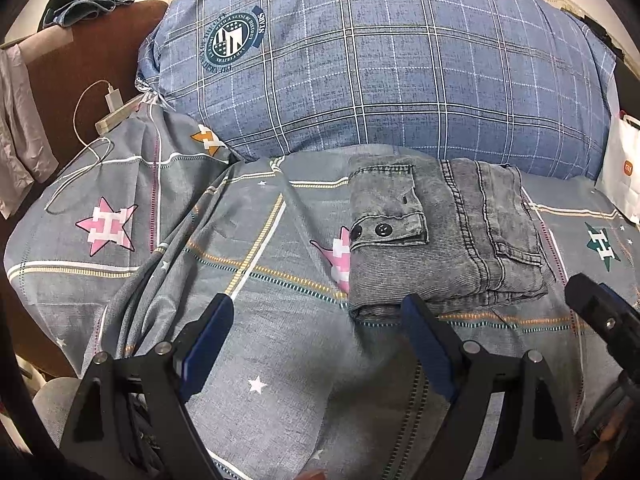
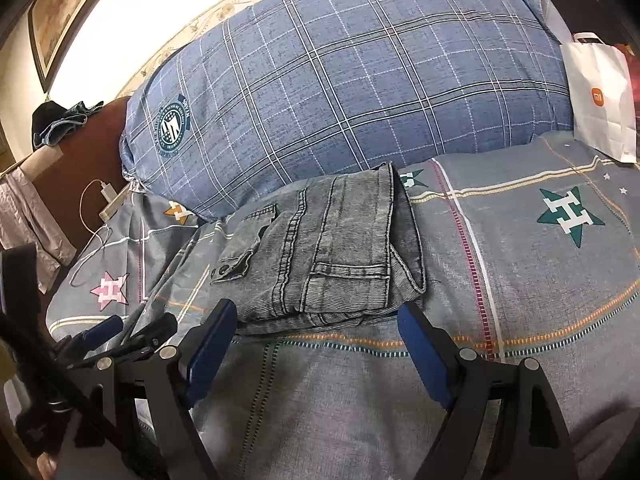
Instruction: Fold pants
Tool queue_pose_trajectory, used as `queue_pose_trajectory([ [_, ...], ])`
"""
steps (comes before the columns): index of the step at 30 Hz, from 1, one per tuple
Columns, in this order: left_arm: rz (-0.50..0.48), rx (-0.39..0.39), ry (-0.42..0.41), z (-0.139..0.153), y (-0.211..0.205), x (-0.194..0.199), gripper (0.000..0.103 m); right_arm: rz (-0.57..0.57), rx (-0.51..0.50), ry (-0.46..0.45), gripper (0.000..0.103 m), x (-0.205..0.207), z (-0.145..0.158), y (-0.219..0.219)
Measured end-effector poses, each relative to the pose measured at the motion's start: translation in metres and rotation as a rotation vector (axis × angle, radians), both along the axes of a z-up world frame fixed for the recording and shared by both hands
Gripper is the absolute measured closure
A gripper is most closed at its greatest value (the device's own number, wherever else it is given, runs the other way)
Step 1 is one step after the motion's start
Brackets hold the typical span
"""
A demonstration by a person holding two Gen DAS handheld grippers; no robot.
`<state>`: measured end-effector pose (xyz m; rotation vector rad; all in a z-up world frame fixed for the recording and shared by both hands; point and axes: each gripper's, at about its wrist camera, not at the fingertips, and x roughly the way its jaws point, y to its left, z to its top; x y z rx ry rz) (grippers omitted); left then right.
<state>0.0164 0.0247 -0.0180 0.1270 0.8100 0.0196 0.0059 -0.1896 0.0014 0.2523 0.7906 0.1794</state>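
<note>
Grey washed-denim pants (image 1: pixel 440 236) lie folded into a compact block on the star-patterned grey bedsheet (image 1: pixel 280 352), just below a big blue plaid pillow. My left gripper (image 1: pixel 318 308) stands open to the left of the pants' near edge, nothing between its blue-padded fingers. In the right wrist view the same pants (image 2: pixel 332 252) sit just beyond my right gripper (image 2: pixel 316 312), which is open too, its fingertips at the near edge of the fold without pressing it. The right gripper's body (image 1: pixel 604 320) shows at the left wrist view's right edge.
The blue plaid pillow (image 1: pixel 380 60) fills the back of the bed. A white paper bag (image 2: pixel 600 100) stands at the right. A charger and white cable (image 1: pixel 104 116) lie at the left, beside a brown headboard (image 1: pixel 80 72) with clothes draped on it.
</note>
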Motion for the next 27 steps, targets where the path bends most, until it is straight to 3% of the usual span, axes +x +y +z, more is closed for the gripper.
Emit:
queue_pose_trajectory([
  [14,0.0,-0.033,0.01,0.003,0.005,0.001,0.018,0.012,-0.039,0.002,0.016,0.001,-0.004,0.009],
  [20,-0.024,-0.046,0.079,-0.006,0.002,0.004,0.018,-0.005,-0.088,0.011,0.016,0.002,-0.004,0.009],
  [27,-0.026,-0.017,0.125,-0.018,-0.003,0.008,0.018,-0.01,-0.072,0.039,0.016,0.004,-0.007,0.003],
])
